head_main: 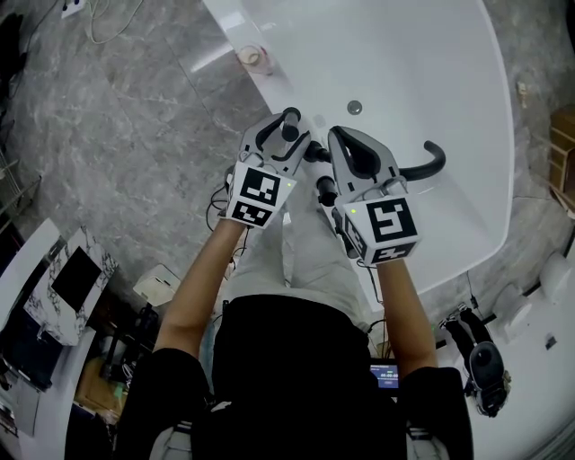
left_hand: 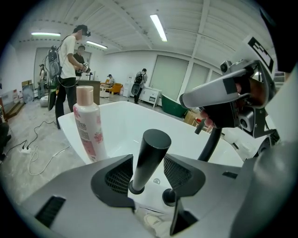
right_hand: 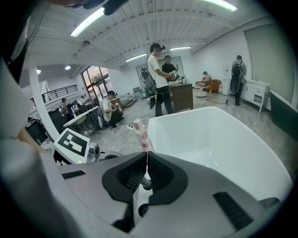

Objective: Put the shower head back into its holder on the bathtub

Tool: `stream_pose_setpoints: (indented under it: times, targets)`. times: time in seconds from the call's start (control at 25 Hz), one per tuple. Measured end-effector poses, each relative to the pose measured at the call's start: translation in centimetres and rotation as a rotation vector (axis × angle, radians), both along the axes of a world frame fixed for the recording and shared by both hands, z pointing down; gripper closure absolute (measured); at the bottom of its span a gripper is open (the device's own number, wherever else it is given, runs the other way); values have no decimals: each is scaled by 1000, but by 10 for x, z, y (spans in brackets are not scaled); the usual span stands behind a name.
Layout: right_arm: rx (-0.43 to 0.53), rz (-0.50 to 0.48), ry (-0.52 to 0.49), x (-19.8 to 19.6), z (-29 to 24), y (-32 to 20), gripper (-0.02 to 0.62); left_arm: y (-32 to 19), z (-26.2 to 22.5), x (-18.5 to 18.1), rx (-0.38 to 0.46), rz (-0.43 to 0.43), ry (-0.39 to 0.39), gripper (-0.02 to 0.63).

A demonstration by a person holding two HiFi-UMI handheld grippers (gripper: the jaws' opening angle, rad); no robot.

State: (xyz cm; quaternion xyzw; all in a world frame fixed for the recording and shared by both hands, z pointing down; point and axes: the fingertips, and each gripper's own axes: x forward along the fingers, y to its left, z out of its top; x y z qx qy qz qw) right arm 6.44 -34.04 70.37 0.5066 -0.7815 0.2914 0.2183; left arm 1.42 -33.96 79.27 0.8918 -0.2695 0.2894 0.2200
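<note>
Straddling shower head (left_hand: 155,142): left hand-held gripper (left_hand: 148,162), jaws apart | right hand-held gripper (right_hand: 147,160) closed | bottle (left_hand: 88,128) label unreadable

A white bathtub (head_main: 449,108) is standing on a grey marbled floor (head_main: 126,126). A white bottle (head_main: 254,59) with pink flowers is standing upright on the tub's rim. The black shower head (head_main: 290,126) is sitting in its round holder (left_hand: 136,188) on the near rim, and a curved black spout (head_main: 431,160) is rising near it. A white cable (head_main: 103,27) is lying on the floor.
</note>
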Motion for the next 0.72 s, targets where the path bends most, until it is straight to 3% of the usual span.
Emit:
stream_pose_setpoints:
  times: [0.36,0.72]
  targets:
    - [28,-25,19,-9,-28,-2,572,1,-33,-12,35,4,2,403]
    - [60,-59,34,-21,-64,1,574,-6,-81,-25,44,-43,67,408]
